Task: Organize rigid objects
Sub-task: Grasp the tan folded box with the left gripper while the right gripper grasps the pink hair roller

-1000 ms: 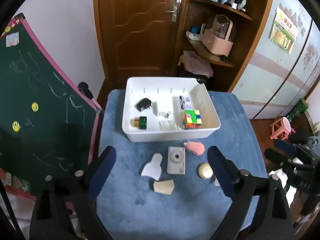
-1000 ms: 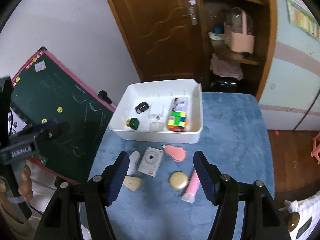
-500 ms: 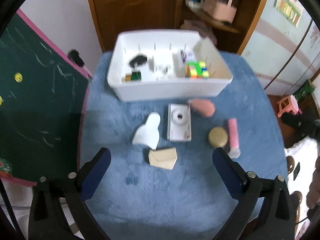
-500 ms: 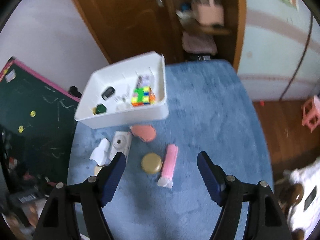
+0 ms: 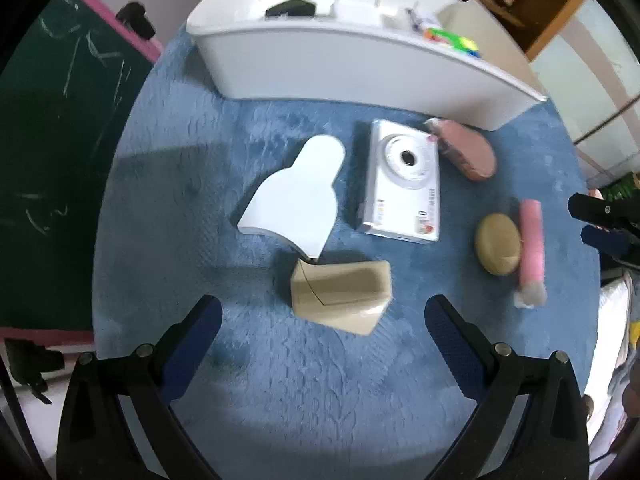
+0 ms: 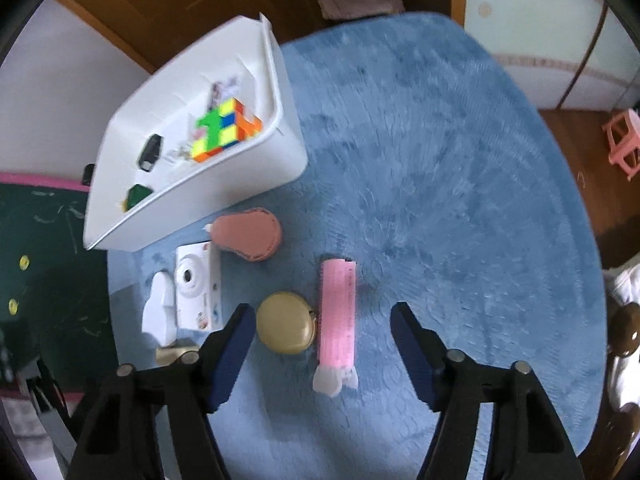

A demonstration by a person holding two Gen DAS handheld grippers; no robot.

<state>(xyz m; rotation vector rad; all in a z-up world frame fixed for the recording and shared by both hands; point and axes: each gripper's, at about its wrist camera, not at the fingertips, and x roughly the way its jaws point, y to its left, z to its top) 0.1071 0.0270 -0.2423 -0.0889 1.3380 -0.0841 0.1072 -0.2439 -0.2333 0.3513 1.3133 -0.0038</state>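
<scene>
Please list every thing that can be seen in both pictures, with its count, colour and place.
bin: 1, white, back of mat
cube: 1, multicoloured, in bin
camera: 1, white, before bin
pouch: 1, salmon, beside camera
white piece: 1, left of camera
tan box: 1, before left gripper
round case: 1, gold, beside tube
tube: 1, pink, mat
mat: 1, blue
left gripper: open
right gripper: open, over tube

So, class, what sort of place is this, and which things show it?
Probably a child's room at home: a chalkboard beside the blue-covered table, a small pink stool on the wood floor, and a Rubik's cube.
</scene>
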